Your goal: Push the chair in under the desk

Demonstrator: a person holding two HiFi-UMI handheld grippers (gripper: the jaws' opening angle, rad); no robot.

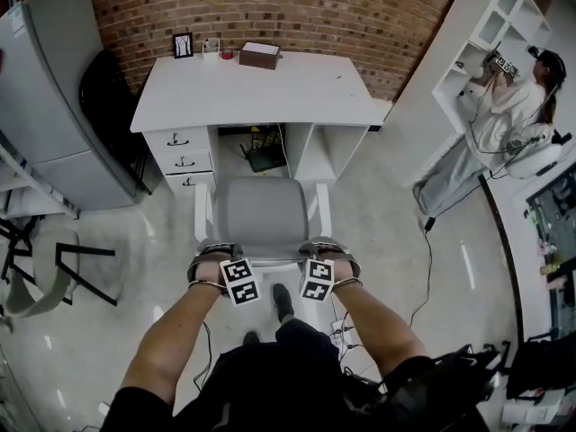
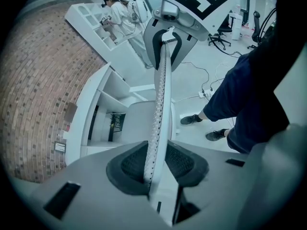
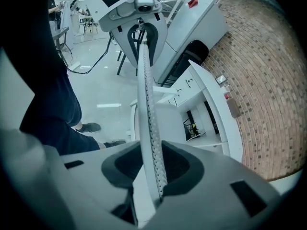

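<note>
Gripping the top edge of the chair's (image 1: 264,212) backrest, the left gripper (image 1: 216,250) and right gripper (image 1: 328,250) each had their jaws closed about halfway onto that thin rim, one toward each end. Both gripper views showed the edge pinched between the dark pads. The chair stood squarely facing the white desk (image 1: 261,93), its seat front at the mouth of the kneehole but not yet under the top, between the drawer stack (image 1: 180,160) and the desk's right-hand side panel (image 1: 340,147). The gap on either side of the white chair frame looked narrow, so the likeliest trouble was an uneven shove. One gripper leading the other would have swung the chair and jammed a side rail against the drawers or the panel. Pushing so high on the back could also have tipped the chair forward if a leg caught on the floor. A dark device (image 1: 263,157) sitting on the floor deep in the kneehole could have been struck if the chair went too far.
</note>
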